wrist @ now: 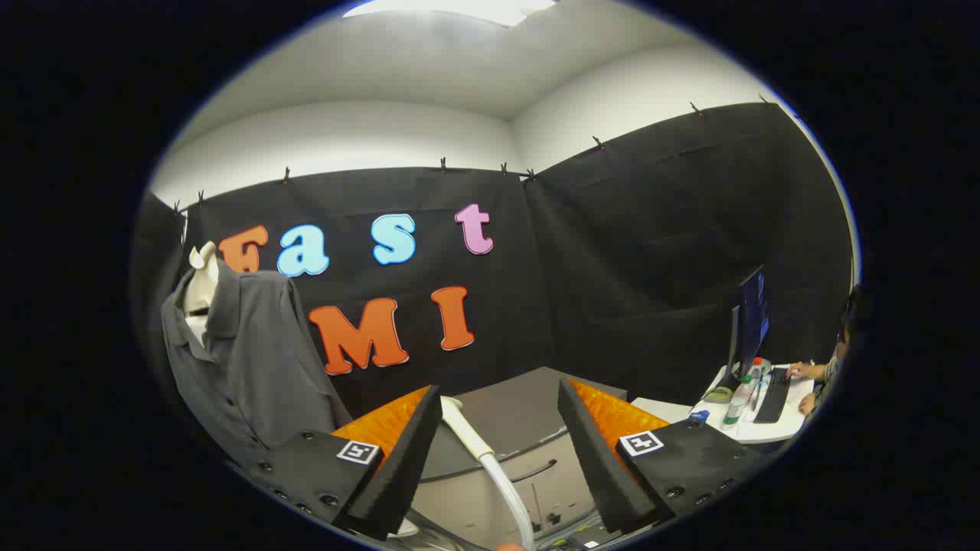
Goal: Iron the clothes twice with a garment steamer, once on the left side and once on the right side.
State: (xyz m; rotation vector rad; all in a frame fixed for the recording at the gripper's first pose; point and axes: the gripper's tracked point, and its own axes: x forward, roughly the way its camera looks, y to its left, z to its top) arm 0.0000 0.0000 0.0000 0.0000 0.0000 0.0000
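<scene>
A: Where do the jaws of the gripper stand?

B: Spread apart, pinching nothing. The pale handle of the garment steamer, hose trailing, lies on the grey counter between them, nearer the left finger, untouched.

A: And the clothes?

B: A grey shirt hangs on a mannequin at ten o'clock, well apart. At three o'clock, a person types beside a monitor.

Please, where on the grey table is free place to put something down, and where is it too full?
The grey table is bare beyond the hand-held gripper, toward the booth wall. Between the open fingers it is crowded: the white steamer handle and its hose lie there, with dark cables beside. The white desk by the monitor is full.
</scene>
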